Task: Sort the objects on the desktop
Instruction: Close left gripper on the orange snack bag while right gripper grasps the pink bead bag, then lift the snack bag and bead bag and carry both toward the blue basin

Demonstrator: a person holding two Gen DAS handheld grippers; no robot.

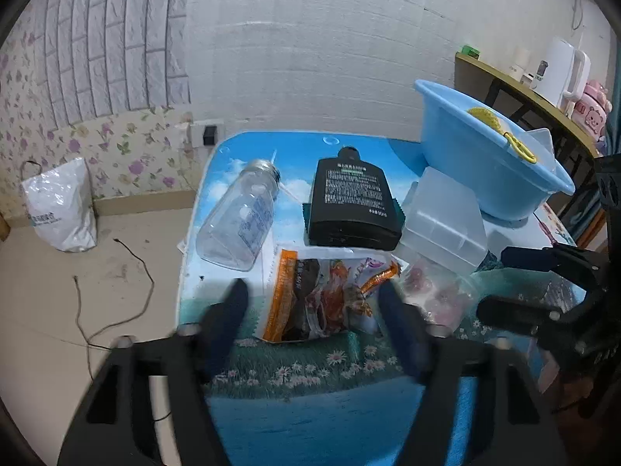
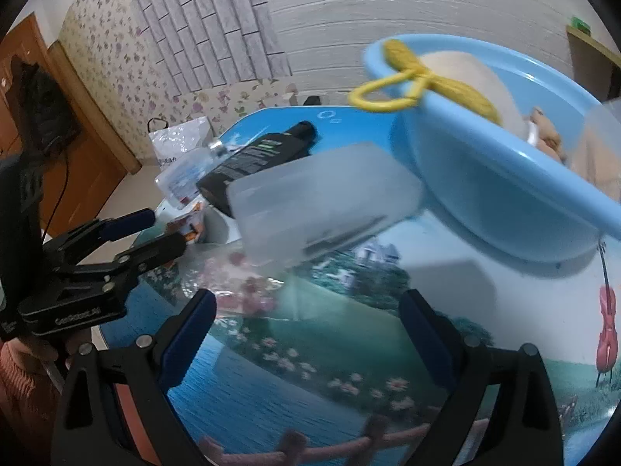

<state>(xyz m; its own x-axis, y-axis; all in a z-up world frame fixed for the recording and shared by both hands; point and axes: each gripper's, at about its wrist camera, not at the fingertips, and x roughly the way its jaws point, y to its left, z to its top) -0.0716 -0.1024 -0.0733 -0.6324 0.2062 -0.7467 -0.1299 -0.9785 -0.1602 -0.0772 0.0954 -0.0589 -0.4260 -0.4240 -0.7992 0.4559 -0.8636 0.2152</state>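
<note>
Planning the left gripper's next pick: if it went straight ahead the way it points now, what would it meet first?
Most likely the orange snack packet, which lies flat on the table directly between the open jaws of the left gripper. The black bottle lies beyond it. Depth is uncertain, so the height above the packet is unclear.

light: even, cool, indoor
blur: motion smear on near fingers point(image 1: 233, 310)
edges: strong fisheye bending, dark corner vignette

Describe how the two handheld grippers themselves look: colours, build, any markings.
Both share one design: the left gripper and right gripper have matte black angular frames with triangular cut-outs, silver pivot bolts, and dark blue fingers. White lettering marks the left gripper's body, too blurred to read. A pinkish knitted sleeve shows behind it.
</note>
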